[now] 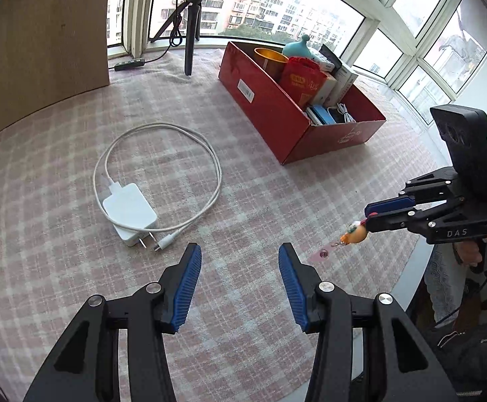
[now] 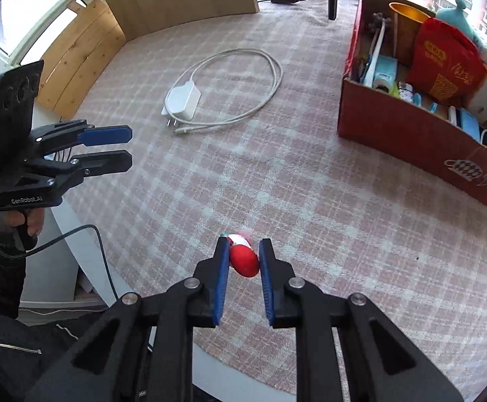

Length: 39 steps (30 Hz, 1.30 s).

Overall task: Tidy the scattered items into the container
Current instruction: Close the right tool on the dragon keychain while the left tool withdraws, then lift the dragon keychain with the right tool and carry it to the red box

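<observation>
The letters "DAS" stand in pale print on the black body of the right gripper (image 1: 366, 216), seen in the left wrist view to the right of the left claw. "GenRobot.AI" reads along the lower edge of the left gripper (image 2: 128, 149), seen in the right wrist view left of the right claw. Ahead and right of that claw, the red bag (image 2: 444, 63) in the red box (image 2: 411, 137) bears yellow characters too small to read; the box's white label (image 1: 245, 90) is illegible.
</observation>
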Available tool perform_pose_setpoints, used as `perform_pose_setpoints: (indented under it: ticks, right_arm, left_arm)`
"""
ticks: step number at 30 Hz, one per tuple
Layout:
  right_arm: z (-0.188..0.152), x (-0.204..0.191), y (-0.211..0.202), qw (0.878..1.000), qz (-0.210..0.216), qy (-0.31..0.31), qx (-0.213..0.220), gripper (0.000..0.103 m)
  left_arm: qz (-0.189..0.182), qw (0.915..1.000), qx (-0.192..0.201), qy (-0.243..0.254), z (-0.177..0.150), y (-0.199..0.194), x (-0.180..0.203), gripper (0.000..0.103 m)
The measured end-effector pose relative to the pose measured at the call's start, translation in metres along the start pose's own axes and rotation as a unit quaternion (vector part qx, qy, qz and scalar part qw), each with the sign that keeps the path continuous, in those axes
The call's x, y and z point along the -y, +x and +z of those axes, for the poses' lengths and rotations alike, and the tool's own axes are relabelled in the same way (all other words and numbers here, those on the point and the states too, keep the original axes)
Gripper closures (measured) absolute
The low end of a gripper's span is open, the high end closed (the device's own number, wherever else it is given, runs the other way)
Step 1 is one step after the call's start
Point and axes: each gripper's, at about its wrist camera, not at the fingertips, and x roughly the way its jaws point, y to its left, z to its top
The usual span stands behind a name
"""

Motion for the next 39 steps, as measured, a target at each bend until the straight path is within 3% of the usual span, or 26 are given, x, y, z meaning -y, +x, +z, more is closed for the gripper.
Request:
perform_pose_setpoints:
  ticks: [6,11,14,20,25,29,34,39]
  right_arm:
    - [0.006,0.031,-0.024,0.997,-0.008,0.070,0.044,0.085]
    - [-0.035,0.050,0.014,0.994,-0.020,0.106,0.004,0.085]
    - [-0.062,0.051,0.042,0.993,-0.025,0.109,-0.040,0.085]
    - [-0.084,0.036,0.043,0.993,-0.041,0.078,-0.073,0.085]
    - [-0.082,0.021,0.044,0.995,-0.052,0.044,-0.076,0.072]
    - [-0.079,0.025,0.052,0.992,-0.089,0.036,-0.085,0.072]
    - [-0.079,0.039,0.064,0.991,-0.074,0.055,-0.098,0.079]
    - [-0.072,0.038,0.047,0.992,-0.079,0.064,-0.068,0.080]
  left_arm:
    - [0.010,0.9997,0.021,0.007,0.028,0.001,-0.006,0.057]
    - [-0.001,0.9999,0.002,0.011,0.024,0.017,-0.002,0.057]
    - [-0.004,0.9999,-0.009,0.011,0.019,0.022,-0.001,0.057]
    - [-0.004,0.9999,-0.009,0.009,0.015,0.021,-0.001,0.057]
    - [-0.004,0.9999,-0.007,0.010,0.010,0.016,0.001,0.057]
    - [-0.004,0.9999,-0.009,0.009,0.003,0.013,0.001,0.057]
    - [-0.001,1.0000,-0.010,0.003,-0.003,0.008,-0.003,0.057]
    - [0.007,0.9999,-0.007,-0.010,0.000,0.005,-0.011,0.057]
